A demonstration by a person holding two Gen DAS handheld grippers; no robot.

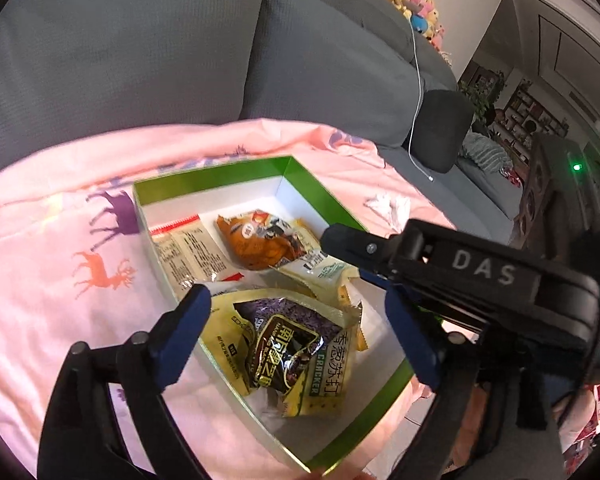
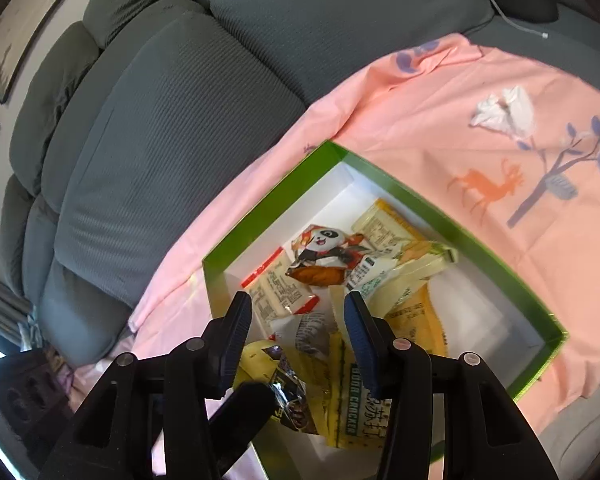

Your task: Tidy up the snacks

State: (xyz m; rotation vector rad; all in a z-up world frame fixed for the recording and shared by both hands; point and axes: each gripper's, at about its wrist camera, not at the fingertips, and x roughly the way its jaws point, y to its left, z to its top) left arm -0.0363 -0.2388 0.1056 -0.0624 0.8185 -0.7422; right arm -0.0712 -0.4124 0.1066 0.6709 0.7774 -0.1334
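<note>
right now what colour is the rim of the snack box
Green, with a white inside; the box shows it best in the right wrist view.

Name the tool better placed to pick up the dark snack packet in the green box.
Left, probably. The left tool stands wide open with the dark packet straight between its fingers; the right tool is narrower and aims past it.

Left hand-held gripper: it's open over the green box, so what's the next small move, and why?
Probably lift the left hand-held gripper straight up and out. Its jaws stand wide with nothing pressed between them, and the dark snack packet lies loose on the cracker pack inside the green box. The right hand-held gripper hovers close by, also over the box, so a straight lift avoids bumping it.
</note>
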